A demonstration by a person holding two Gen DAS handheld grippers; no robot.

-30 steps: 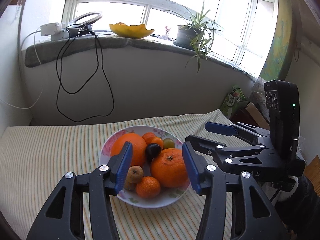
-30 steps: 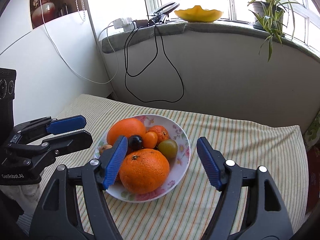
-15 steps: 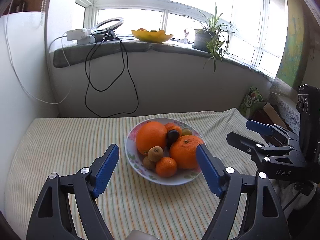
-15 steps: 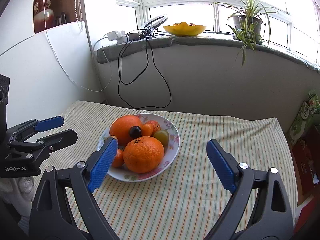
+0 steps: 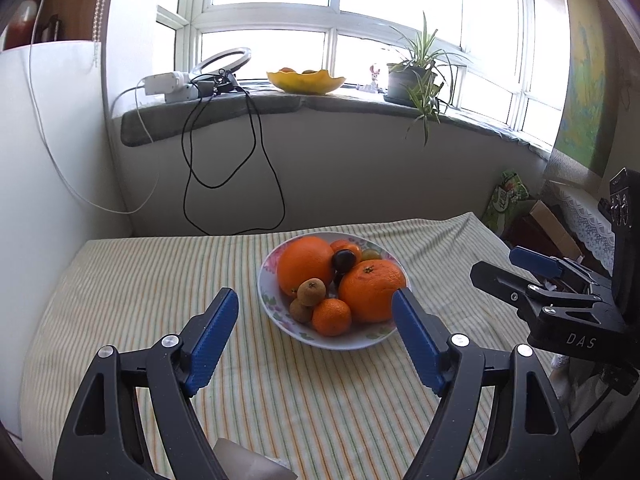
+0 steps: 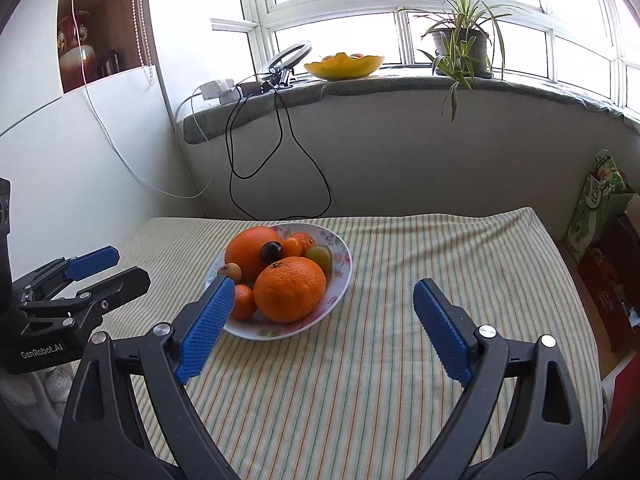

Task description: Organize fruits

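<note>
Both tools are held wide open and empty above the striped table: the left tool just short of the floral bowl, the right tool beside it. Two large oranges, small mandarins, two kiwis, a dark plum and a green fruit are piled in the bowl.
</note>
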